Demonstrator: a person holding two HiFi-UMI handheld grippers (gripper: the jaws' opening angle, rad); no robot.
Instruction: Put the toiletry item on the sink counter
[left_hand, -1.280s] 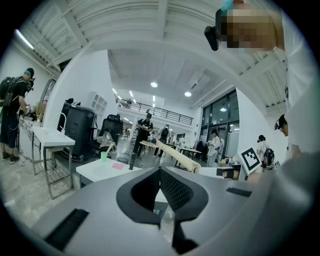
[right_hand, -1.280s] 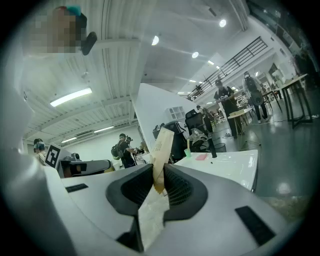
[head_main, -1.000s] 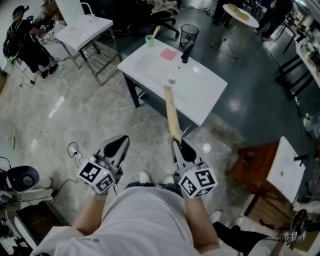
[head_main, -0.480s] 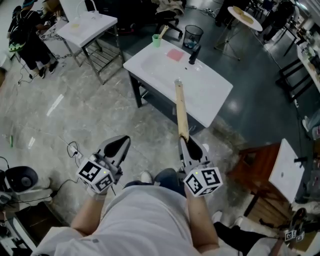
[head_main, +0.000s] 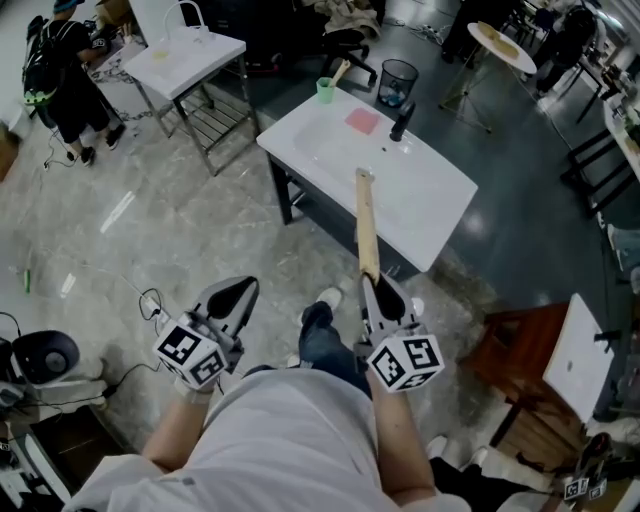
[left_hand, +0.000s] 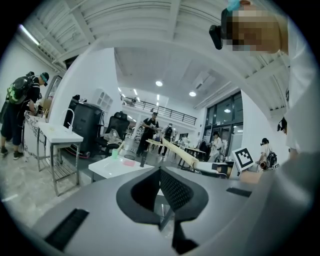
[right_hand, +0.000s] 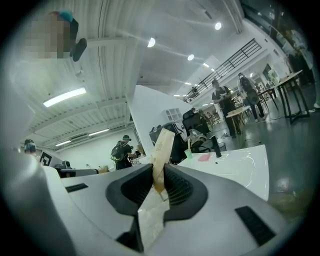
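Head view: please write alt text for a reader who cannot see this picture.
Seen from above, the right gripper is shut on a long tan packet that points toward a white sink counter ahead. The left gripper is shut and empty. On the counter stand a green cup, a pink pad and a black faucet.

Toiletry item (head_main: 366, 225): tan kraft-paper wrap, paler cream at far end.
Sink counter (head_main: 440, 205): glossy white, dark frame beneath.
Faucet (head_main: 402, 122): black.
Cup (head_main: 325, 90): mint green.
Flat pad (head_main: 362, 121) on counter: pink.
Waste bin (head_main: 397, 80): black mesh.
Left gripper (head_main: 234, 288), right gripper (head_main: 376, 288): grey shells, black ribbed pads.
Marker cubes (head_main: 190, 352): white with black square patterns.
Floor (head_main: 180, 230): pale grey, marbled; dark blue-grey at right.
Shirt (head_main: 280, 440): light grey.
Trousers (head_main: 322, 345): dark blue.
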